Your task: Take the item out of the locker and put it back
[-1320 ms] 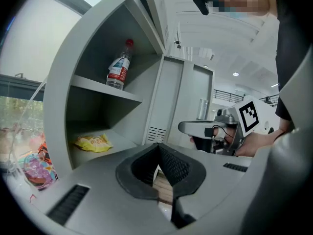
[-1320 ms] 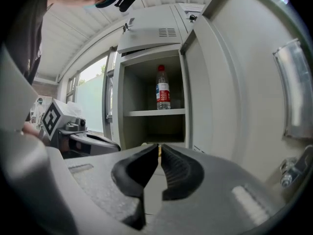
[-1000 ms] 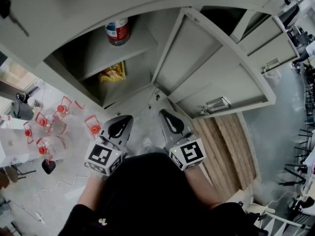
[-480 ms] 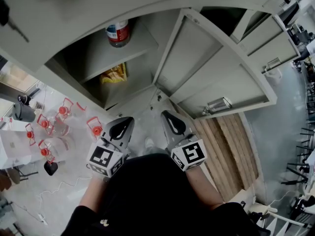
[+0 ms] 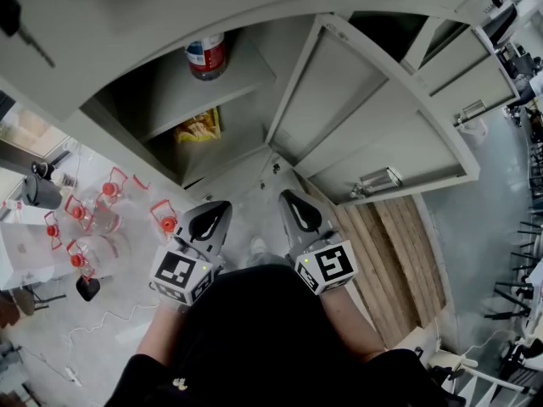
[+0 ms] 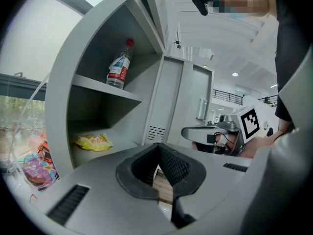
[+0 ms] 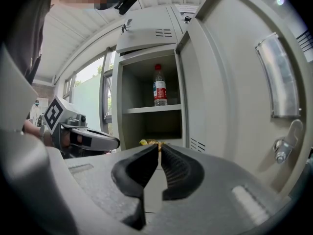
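The grey locker (image 5: 153, 87) stands open in front of me. A clear water bottle (image 5: 207, 56) with a red cap and label stands upright on its upper shelf; I see the bottle (image 6: 119, 65) in the left gripper view and the bottle (image 7: 159, 85) in the right one. A yellow snack bag (image 5: 197, 126) lies on the lower shelf, also visible as the bag (image 6: 93, 141). My left gripper (image 5: 214, 216) and right gripper (image 5: 294, 207) hang side by side short of the locker, both shut and empty, well apart from the shelves.
The locker door (image 5: 339, 100) is swung open to the right, with its handle (image 7: 278, 77) and latch (image 7: 285, 142). Several clear jugs with red caps (image 5: 93, 219) stand on the floor at left. Wooden planks (image 5: 399, 253) lie at right, neighbouring locker doors (image 5: 441, 66) beyond.
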The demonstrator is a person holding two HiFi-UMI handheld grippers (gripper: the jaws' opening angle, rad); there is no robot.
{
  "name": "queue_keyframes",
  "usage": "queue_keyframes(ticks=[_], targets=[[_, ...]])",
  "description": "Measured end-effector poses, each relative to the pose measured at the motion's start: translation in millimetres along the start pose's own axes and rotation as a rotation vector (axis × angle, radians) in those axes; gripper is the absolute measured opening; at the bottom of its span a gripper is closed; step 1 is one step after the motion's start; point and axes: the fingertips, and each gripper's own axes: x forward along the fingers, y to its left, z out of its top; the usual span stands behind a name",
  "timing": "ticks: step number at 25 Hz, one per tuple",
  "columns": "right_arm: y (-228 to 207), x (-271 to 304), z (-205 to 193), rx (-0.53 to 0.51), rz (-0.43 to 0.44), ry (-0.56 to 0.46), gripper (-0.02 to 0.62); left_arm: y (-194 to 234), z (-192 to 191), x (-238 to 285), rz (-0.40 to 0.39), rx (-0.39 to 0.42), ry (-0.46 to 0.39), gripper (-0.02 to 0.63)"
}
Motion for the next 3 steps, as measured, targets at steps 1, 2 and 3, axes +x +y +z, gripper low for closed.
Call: queue_keyframes(ticks=[1,2,3], targets=[[0.0,0.5,-0.3,0.001,-0.001,-0.001,0.014,0.6,-0.3,-0.2,0.001,0.000,0.000,0.014],[0.1,1.0,-0.7,0.002,-0.001,-0.001,0.014,1.3,-0.7,-0.5,0.002,0.000,0.001,0.014],[0.2,1.5,-1.2,0.004,-0.001,-0.001,0.014,2.1,-1.2,-0.9,0.003,0.000,0.002,0.014]])
